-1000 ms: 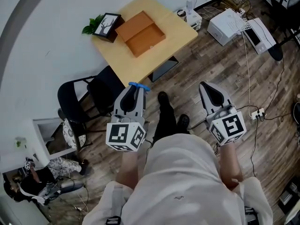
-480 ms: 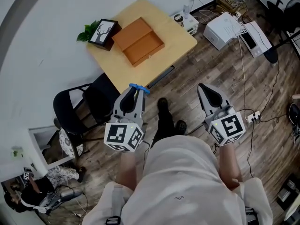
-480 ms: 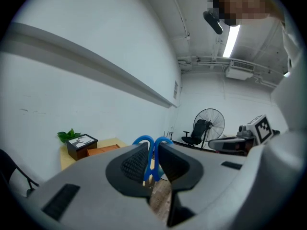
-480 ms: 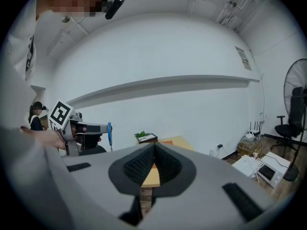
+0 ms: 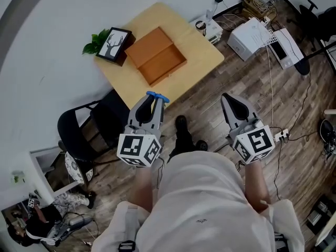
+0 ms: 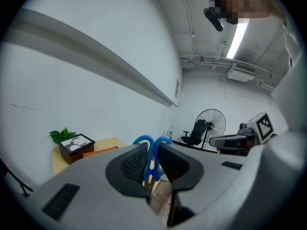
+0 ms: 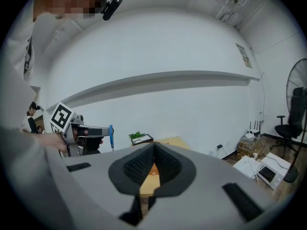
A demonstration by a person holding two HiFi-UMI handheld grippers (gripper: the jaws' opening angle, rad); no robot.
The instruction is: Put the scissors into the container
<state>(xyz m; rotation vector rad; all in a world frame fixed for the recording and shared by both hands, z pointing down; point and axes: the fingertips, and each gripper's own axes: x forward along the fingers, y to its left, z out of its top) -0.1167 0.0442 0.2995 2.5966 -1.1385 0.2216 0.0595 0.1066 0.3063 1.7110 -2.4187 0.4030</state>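
The scissors point(image 5: 157, 95) are pinched in the left gripper point(image 5: 153, 102). Its jaws are closed on them, and the two blue handle loops stick up past the jaw tips (the blades are hidden behind the jaws). They are held in the air. In the head view the handles show right at the near edge of the table point(image 5: 197, 43). The container point(image 5: 156, 55), a shallow orange-brown tray, lies further on, in the middle of the tabletop and well apart from the scissors.

The left forearm point(image 5: 140, 190) reaches straight forward from the person's waist, and the gripper points at the table with its marker cube nearest the body. The right forearm point(image 5: 256, 185) runs roughly parallel to it. The right gripper point(image 5: 227, 96) is at about the same height over the wooden floor point(image 5: 247, 88), off the table's right corner. Its jaws are pressed together at the tips with nothing between them.

A framed deer picture point(image 5: 114, 42) stands at the table's far left corner, just beside the container, with a small green plant point(image 5: 91, 45) touching its left side. A black chair point(image 5: 86, 127) stands on the floor to the left of the left gripper. A white box-shaped machine point(image 5: 251, 33) sits on the floor beyond the right gripper.
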